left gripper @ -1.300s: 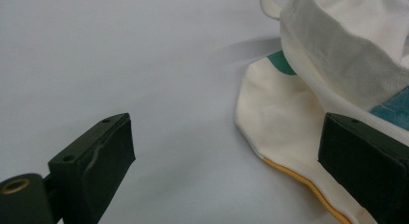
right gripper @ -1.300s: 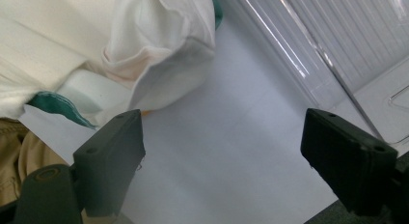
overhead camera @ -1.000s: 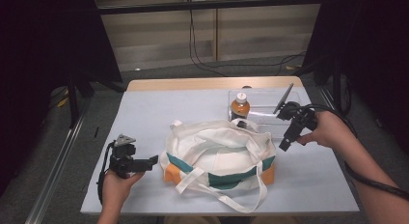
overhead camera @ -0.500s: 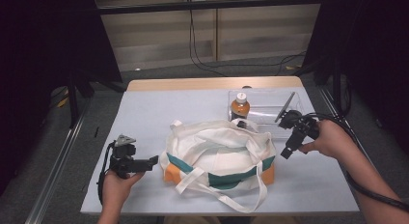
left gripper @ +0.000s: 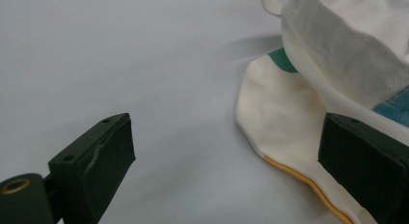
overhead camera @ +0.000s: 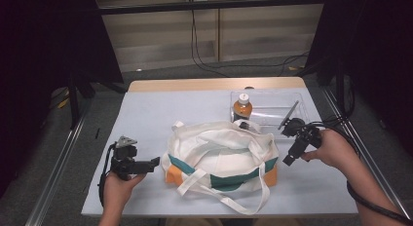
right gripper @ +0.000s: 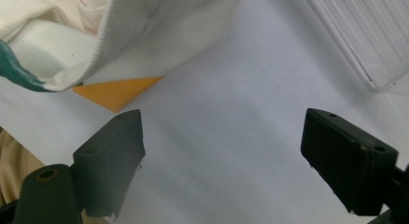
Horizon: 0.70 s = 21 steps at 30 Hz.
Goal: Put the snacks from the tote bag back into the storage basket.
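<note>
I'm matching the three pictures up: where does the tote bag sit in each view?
High view: tote bag, centre of table, between both grippers.
Left gripper view: right side and top right corner.
Right gripper view: top left corner.
Shared landmark: its orange bottom edge.

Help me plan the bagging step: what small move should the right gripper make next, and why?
Probably ease the right gripper toward the tote bag rim: its jaws stand open and empty beside the bag's corner, and the bottle waits in the clear tray.

An orange-capped bottle stands in a clear plastic tray. Both sit on the pale table. Black cables trail behind.
</note>
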Tool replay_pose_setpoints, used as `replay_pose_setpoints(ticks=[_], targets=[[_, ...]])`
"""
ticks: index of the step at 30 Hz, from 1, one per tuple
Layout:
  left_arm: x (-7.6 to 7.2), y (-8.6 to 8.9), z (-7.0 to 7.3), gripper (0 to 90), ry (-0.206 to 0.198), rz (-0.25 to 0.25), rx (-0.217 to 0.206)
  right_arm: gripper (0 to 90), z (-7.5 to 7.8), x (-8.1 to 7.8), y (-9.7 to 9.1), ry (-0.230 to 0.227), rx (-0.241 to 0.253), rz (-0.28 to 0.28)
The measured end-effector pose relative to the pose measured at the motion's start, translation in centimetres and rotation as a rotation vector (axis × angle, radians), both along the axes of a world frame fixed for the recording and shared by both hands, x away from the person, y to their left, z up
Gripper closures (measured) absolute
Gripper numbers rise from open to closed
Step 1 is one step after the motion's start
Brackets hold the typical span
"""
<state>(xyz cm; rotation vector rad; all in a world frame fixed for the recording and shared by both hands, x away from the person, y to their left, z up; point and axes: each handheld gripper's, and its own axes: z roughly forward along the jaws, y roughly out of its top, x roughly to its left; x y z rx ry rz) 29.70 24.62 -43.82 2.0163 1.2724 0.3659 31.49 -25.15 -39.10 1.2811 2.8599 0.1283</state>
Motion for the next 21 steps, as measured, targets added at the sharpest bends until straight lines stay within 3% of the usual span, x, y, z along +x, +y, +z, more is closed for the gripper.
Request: replay_pose_setpoints(ticks=[10,17,21], targets=[[0.0,-0.1,-0.1,5.5,0.002,0.01,-0.002,14.9,-1.2,-0.6,-0.3,-0.014,0.019,-0.023],[0.0,-0.1,-0.2,5.5,0.003,0.012,-0.005,14.8,-2.5,-1.2,-0.7,-0.027,0.006,-0.044],[-0.1,-0.1,-0.1,5.5,0.001,0.007,-0.002,15.2,-2.9,-1.7,-1.1,-0.063,0.071,-0.069]])
